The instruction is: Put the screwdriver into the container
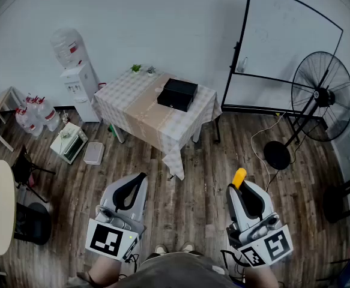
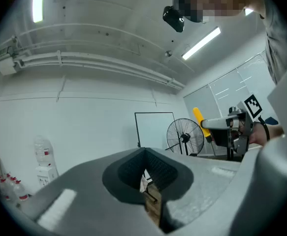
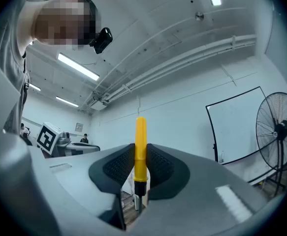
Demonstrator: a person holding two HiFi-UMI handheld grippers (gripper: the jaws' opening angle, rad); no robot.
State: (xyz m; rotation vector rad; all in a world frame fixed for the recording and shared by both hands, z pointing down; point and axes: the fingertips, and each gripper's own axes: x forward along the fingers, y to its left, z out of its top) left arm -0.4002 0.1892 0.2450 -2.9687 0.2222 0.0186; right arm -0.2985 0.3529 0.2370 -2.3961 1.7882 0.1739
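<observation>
Your right gripper (image 1: 242, 188) is clamped on the one screwdriver (image 1: 239, 177), whose yellow handle pokes out past the jaw tips. It is well short of the table (image 1: 129, 104). Your left gripper (image 1: 140, 179) is closed on nothing. One black box (image 1: 177, 94) sits on the checked cloth near the table's right edge, and two small plants (image 1: 136, 68) stand at the far edge. Bare wood floor (image 1: 199, 161) lies between you and the table. One fan (image 1: 322, 98) and one whiteboard (image 1: 283, 47) stand to the right.
</observation>
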